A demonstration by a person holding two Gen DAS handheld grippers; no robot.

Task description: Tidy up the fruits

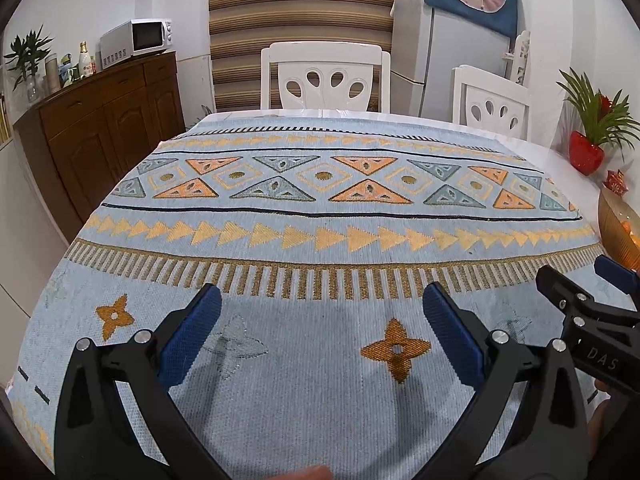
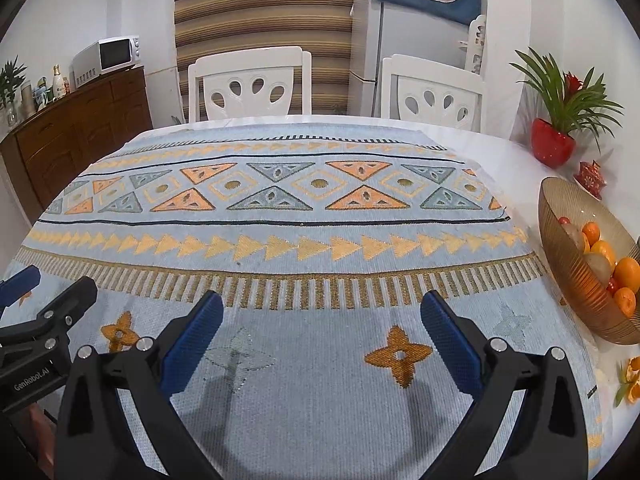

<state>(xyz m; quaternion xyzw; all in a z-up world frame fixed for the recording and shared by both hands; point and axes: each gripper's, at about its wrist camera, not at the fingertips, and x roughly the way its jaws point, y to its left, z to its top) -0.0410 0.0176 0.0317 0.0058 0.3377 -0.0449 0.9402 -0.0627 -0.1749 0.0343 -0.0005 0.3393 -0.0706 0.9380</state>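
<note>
Fruit (image 2: 608,264) sits in a bowl (image 2: 568,280) right of both grippers' wide-open, empty fingers (image 2: 450,344), which look ready to grab above the tabletop (image 2: 320,240).

Black-framed left hand-held gripper (image 1: 320,312) and right hand-held gripper (image 2: 322,316); blue ribbed finger pads (image 1: 192,332), silver screws, "DAS" and "GenRobot.AI" lettering.

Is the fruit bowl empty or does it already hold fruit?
It holds fruit: the amber bowl has oranges and other fruit piled inside.
</note>
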